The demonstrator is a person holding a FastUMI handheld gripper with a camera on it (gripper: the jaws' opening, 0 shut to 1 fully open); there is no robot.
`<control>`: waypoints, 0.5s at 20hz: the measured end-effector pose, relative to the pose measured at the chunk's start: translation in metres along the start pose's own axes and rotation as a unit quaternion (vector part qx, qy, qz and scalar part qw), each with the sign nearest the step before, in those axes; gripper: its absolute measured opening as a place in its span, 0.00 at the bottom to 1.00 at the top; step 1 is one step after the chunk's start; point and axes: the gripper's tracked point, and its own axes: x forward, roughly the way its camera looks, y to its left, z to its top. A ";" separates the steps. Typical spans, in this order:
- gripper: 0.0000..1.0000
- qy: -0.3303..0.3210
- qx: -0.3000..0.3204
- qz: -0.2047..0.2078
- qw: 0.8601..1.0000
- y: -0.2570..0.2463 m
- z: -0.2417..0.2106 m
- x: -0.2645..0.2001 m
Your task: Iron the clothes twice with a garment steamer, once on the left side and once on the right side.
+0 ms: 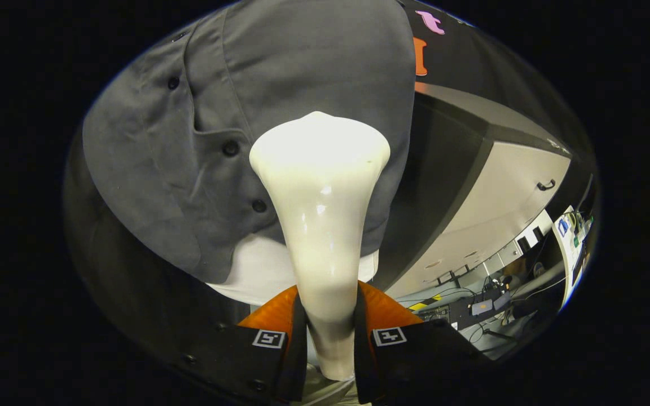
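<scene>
A cream-white garment steamer [320, 225] stands out between the fingers, narrow handle low and wide head far out. My gripper [329, 332] is shut on its handle, one finger pressing each side. The steamer's head lies against a grey buttoned shirt [201, 141] that hangs just beyond it. The head sits to the right of the shirt's row of dark buttons [230, 148], over the shirt's right half. A white garment [260, 270] shows under the shirt's lower hem, partly hidden behind the steamer.
To the right of the shirt runs the booth's dark wall and a pale panel [505, 186] with a small hook. Farther right lies a cluttered workspace [488, 304] with cables and equipment. Dark cloth lies left of the shirt.
</scene>
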 end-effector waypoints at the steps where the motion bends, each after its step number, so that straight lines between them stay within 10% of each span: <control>1: 0.43 0.005 0.000 -0.001 1.000 -0.001 -0.005 0.004; 10: 0.42 0.049 0.006 -0.006 0.999 -0.006 -0.052 0.034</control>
